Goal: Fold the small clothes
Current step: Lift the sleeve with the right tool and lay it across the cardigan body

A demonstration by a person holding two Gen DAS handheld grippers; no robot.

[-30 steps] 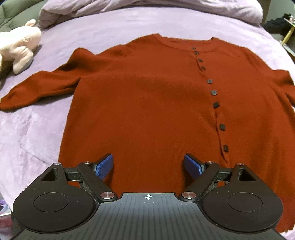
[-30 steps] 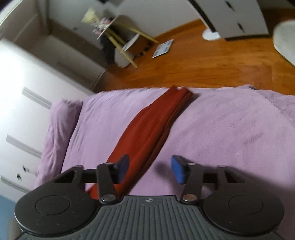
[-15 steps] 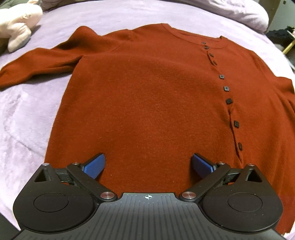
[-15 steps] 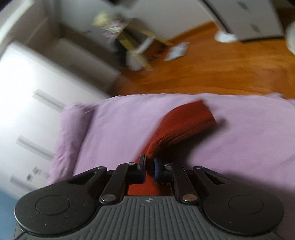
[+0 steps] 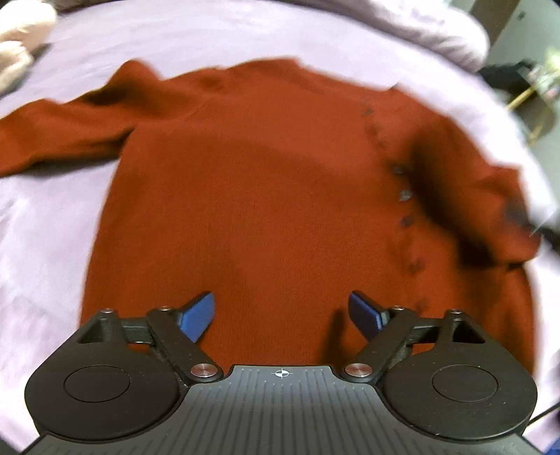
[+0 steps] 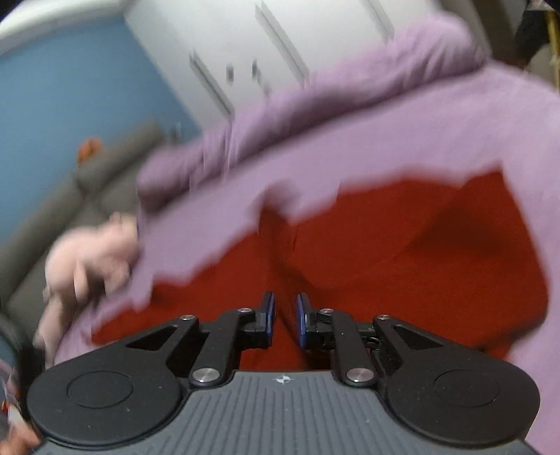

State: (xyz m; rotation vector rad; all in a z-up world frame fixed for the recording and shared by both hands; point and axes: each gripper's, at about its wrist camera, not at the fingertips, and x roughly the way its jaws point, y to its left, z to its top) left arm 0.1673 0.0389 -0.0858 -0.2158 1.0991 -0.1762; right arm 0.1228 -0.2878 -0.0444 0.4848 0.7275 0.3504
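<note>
A rust-red buttoned cardigan (image 5: 273,196) lies front up on the purple bedspread (image 5: 52,224). My left gripper (image 5: 281,315) is open and empty, low over the cardigan's hem. My right gripper (image 6: 285,318) is shut on the cardigan's right sleeve (image 6: 280,245) and holds it over the cardigan's body (image 6: 437,252). In the left wrist view that sleeve (image 5: 490,210) is lifted and folded inward near the button line, with the right gripper a dark blur beside it. The left sleeve (image 5: 59,136) lies stretched out flat. Both views are blurred by motion.
A pink plush toy (image 5: 17,52) lies at the bed's far left; it also shows in the right wrist view (image 6: 91,255). A bunched purple duvet (image 5: 402,28) lies along the far side. White wardrobe doors (image 6: 280,52) and a blue wall (image 6: 70,87) stand behind.
My right gripper shut on the right sleeve, lifted it and swung it left over the cardigan's body. My left gripper closed in a little on the hem, its jaws somewhat narrower.
</note>
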